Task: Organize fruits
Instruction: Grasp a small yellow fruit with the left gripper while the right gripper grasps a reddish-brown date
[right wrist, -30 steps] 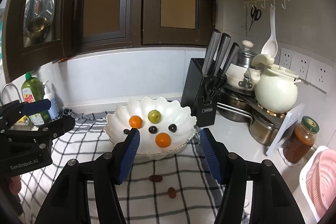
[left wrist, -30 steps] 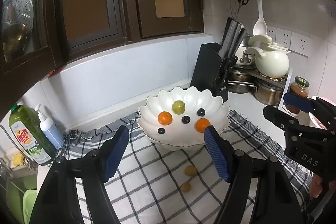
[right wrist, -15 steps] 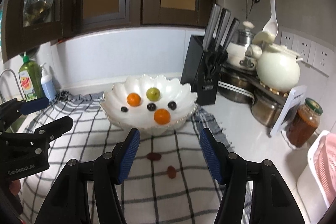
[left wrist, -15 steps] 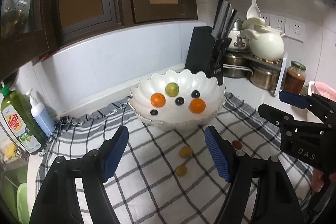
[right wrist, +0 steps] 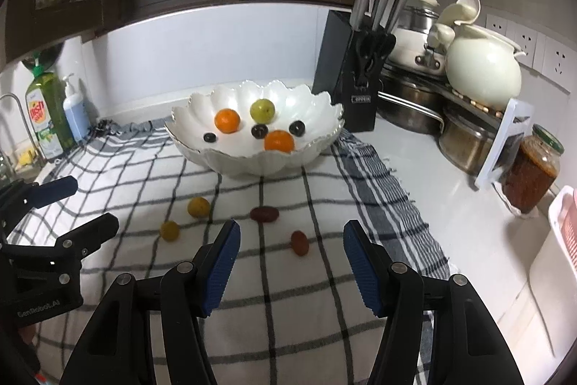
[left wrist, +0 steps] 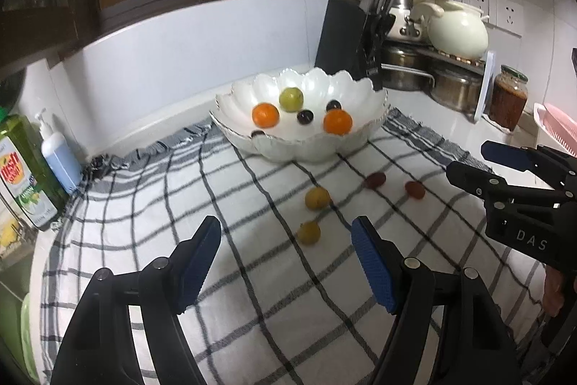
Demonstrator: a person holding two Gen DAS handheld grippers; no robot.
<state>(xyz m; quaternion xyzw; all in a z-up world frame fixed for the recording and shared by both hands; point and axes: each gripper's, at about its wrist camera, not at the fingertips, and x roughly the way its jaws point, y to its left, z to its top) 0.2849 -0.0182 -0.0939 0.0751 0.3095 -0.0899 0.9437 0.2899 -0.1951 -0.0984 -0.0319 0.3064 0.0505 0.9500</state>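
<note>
Right wrist view, stock count. White bowl (right wrist: pixel 252 165), checked cloth's (right wrist: pixel 119 175) far edge: two oranges, green fruit, three dark grapes, judged done. Mid-cloth, pending: two yellow fruits (right wrist: pixel 198 206), two red fruits (right wrist: pixel 264 214). Left gripper (left wrist: pixel 285 255), right gripper (right wrist: pixel 290 255): jaws apart, empty.

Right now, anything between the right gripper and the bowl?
In the right wrist view, two reddish fruits lie on checked cloth between right gripper and bowl.
</note>
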